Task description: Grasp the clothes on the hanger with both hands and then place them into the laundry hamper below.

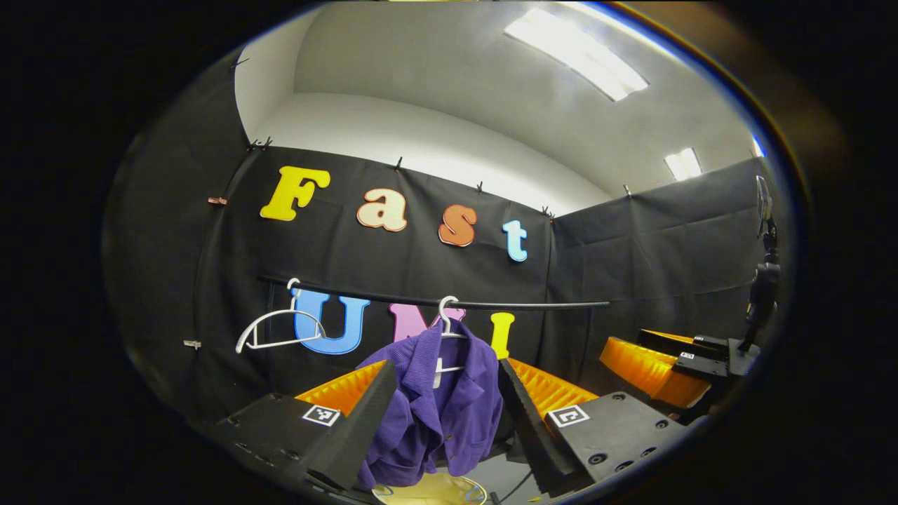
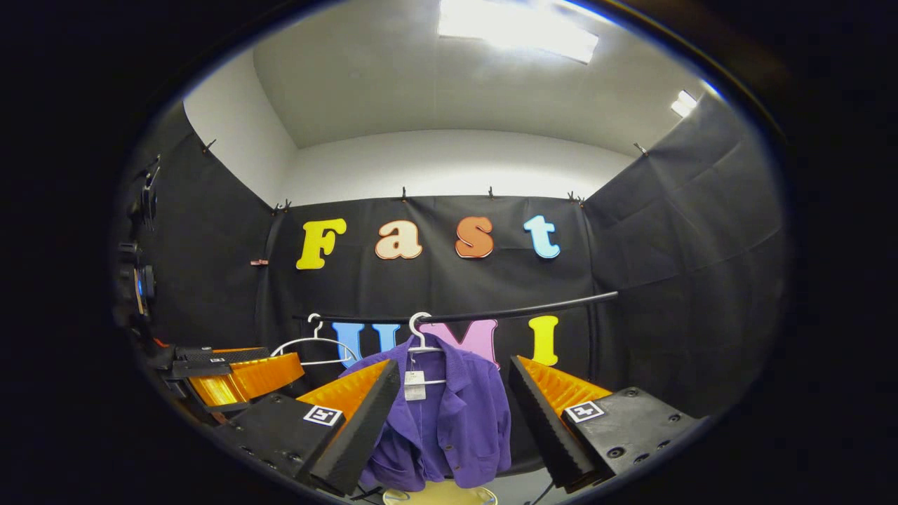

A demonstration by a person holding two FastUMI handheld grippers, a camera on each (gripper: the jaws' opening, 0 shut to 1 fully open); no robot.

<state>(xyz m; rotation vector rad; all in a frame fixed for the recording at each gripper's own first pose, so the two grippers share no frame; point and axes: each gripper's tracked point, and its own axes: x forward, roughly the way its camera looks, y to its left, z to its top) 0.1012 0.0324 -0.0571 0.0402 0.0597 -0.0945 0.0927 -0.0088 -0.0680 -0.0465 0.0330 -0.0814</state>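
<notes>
A purple jacket (image 1: 438, 407) (image 2: 445, 421) hangs on a white hanger (image 1: 447, 324) (image 2: 421, 340) from a black rail (image 1: 435, 303) (image 2: 463, 315). My left gripper (image 1: 445, 414) is open, its fingers framing the jacket from a distance. My right gripper (image 2: 449, 421) is also open and faces the same jacket. Below the jacket a yellowish hamper rim (image 1: 431, 491) (image 2: 442, 496) peeks up. The right gripper (image 1: 666, 368) appears at the right of the left gripper view, and the left gripper (image 2: 231, 375) at the left of the right gripper view.
An empty white hanger (image 1: 277, 326) (image 2: 312, 344) hangs further left on the rail. Black cloth walls close the booth behind and on both sides. A camera stand (image 1: 763, 273) rises at the far right of the left gripper view.
</notes>
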